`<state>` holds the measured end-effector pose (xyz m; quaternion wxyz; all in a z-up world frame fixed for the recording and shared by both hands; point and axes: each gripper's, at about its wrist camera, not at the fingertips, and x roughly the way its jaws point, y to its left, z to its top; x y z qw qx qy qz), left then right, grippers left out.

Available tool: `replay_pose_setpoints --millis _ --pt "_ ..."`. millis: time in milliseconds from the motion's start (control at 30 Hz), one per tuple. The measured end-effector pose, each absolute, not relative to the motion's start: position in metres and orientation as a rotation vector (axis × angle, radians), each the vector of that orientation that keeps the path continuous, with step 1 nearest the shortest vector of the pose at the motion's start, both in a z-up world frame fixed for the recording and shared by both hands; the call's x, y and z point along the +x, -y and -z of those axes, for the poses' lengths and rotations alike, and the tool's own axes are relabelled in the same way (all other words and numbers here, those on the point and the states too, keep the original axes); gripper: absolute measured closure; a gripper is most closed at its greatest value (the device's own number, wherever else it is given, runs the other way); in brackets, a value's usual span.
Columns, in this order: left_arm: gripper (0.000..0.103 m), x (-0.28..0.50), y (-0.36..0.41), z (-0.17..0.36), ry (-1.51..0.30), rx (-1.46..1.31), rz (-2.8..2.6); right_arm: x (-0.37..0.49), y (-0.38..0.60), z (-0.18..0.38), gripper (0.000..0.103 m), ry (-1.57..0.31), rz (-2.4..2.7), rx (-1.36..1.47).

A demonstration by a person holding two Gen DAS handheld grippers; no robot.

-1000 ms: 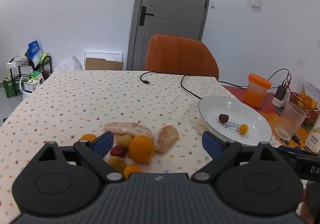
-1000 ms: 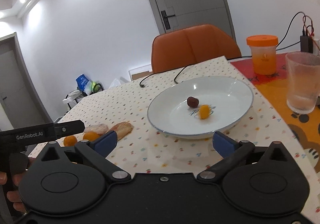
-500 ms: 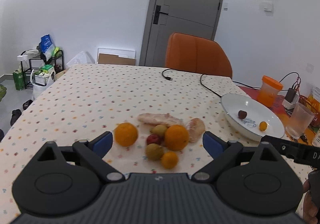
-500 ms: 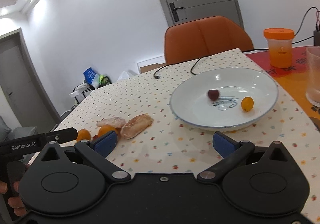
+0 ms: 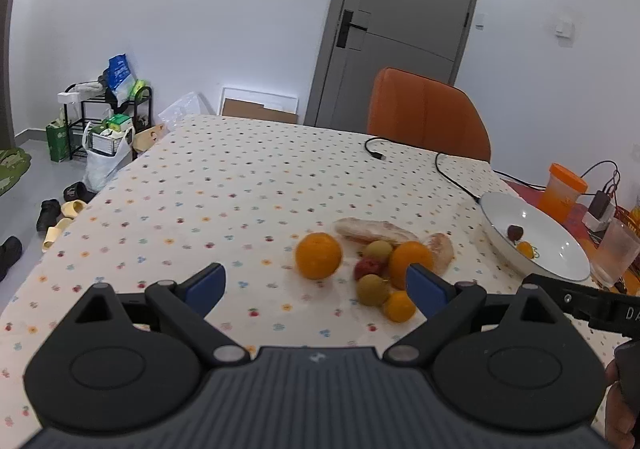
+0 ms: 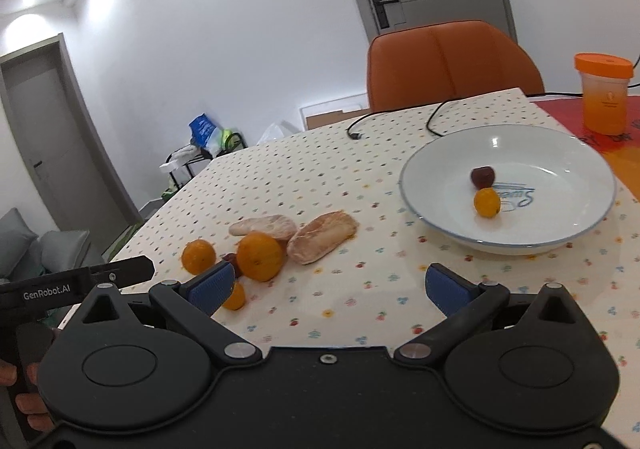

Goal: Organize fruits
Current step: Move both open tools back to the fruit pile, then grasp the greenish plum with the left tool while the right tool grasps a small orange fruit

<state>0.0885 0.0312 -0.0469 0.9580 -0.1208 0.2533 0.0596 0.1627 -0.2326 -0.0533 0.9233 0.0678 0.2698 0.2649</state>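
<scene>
Both tools hang above the counter (image 5: 224, 185) with fingers spread, holding nothing: left tool (image 5: 316, 285) faces the fruit pile (image 5: 376, 265); right tool (image 6: 328, 287) sits between pile and plate (image 6: 568, 233); plate holds a small orange fruit (image 6: 487, 202) and a dark red one (image 6: 482, 176).

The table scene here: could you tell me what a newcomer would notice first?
Probably the cluster of oranges and smaller fruits lying loose on the dotted tablecloth. To its right sits a white plate holding just two small fruits, and an orange chair stands behind the table.
</scene>
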Motion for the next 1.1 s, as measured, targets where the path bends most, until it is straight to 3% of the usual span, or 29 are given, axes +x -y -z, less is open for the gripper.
replay_pose_setpoints --millis 267,433,867,1000,1100 --pt "0.008 0.081 -0.048 0.056 -0.525 -0.268 -0.128 0.158 0.205 0.057 0.003 -0.557 -0.596 0.08" --pt "0.009 0.081 -0.052 0.059 -0.523 -0.272 -0.126 0.159 0.189 0.062 0.02 -0.582 -0.64 0.058" --pt "0.011 0.082 -0.065 0.068 -0.532 -0.291 -0.149 0.17 0.15 0.075 0.051 -0.632 -0.721 0.035" --pt "0.013 0.085 -0.066 0.07 -0.539 -0.292 -0.144 0.178 0.143 0.083 0.081 -0.661 -0.724 0.034" --pt "0.015 0.091 -0.06 0.07 -0.54 -0.288 -0.133 0.176 0.151 0.081 0.082 -0.645 -0.737 0.062"
